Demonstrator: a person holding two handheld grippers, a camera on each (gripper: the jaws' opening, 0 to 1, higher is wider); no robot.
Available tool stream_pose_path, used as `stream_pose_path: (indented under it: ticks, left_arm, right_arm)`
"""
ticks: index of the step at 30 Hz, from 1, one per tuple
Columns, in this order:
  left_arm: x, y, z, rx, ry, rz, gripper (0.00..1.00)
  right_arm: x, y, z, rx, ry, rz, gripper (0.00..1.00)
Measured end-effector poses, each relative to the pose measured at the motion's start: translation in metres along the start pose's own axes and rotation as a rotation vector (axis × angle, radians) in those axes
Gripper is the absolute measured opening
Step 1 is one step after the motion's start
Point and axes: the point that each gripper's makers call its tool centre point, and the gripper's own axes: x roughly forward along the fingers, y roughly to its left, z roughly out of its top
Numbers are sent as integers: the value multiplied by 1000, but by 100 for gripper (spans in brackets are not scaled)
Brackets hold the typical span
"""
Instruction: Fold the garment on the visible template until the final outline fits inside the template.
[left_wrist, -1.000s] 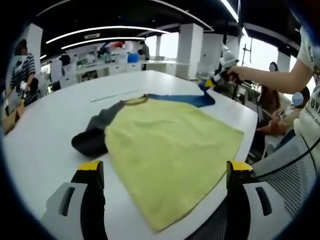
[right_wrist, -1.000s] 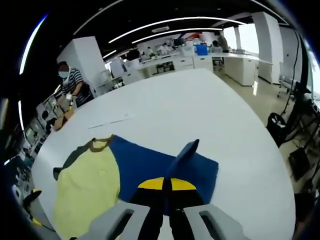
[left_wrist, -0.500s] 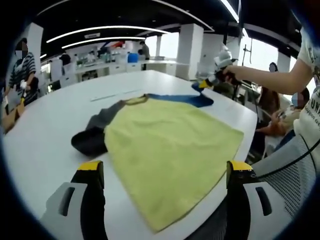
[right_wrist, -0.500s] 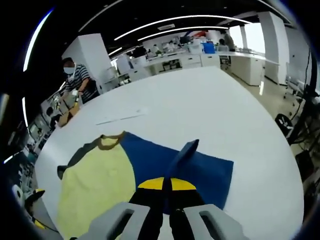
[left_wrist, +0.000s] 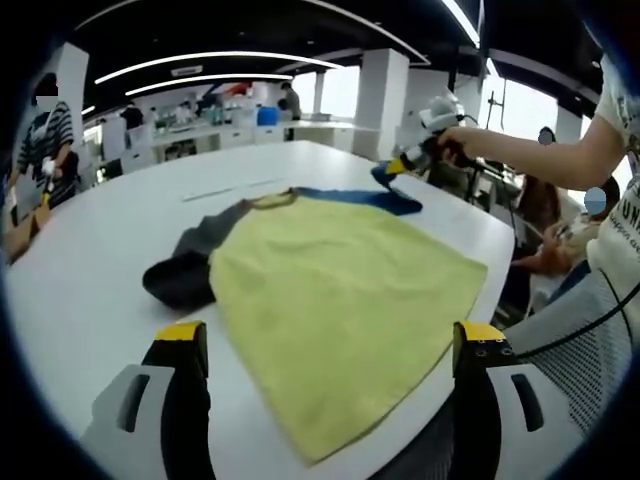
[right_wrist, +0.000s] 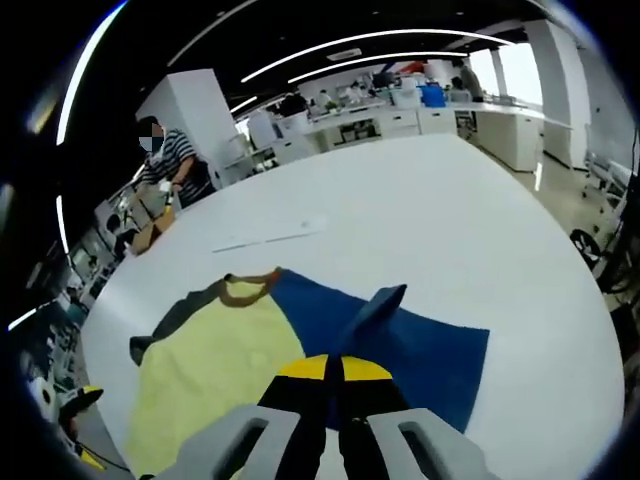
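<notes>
right gripper (right_wrist: 334, 368) pinching blue sleeve of garment (left_wrist: 340, 290) on white table (left_wrist: 90, 260); left gripper (left_wrist: 325, 345) released.

garment lies flat: yellow body (right_wrist: 215, 370) left of the right gripper's jaws, blue sleeve (right_wrist: 400, 340) straight ahead with a fold of it raised and clamped between the shut yellow-tipped jaws. in the left gripper view the yellow body spreads just ahead between the wide-apart jaws, dark grey sleeve (left_wrist: 185, 270) bunched ahead-left, blue sleeve at the far end where the right gripper (left_wrist: 400, 165) grips it. paper strip (right_wrist: 270, 238) lies beyond on the table. person in striped shirt (right_wrist: 175, 170) stands far left.
</notes>
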Motion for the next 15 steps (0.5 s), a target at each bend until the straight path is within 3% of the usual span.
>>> stream_pose_path:
  ticks: [15]
  left_arm:
    - [1, 0, 2, 2, -2, 0, 99]
  right_arm:
    - [11, 28, 2, -23, 19, 36, 0]
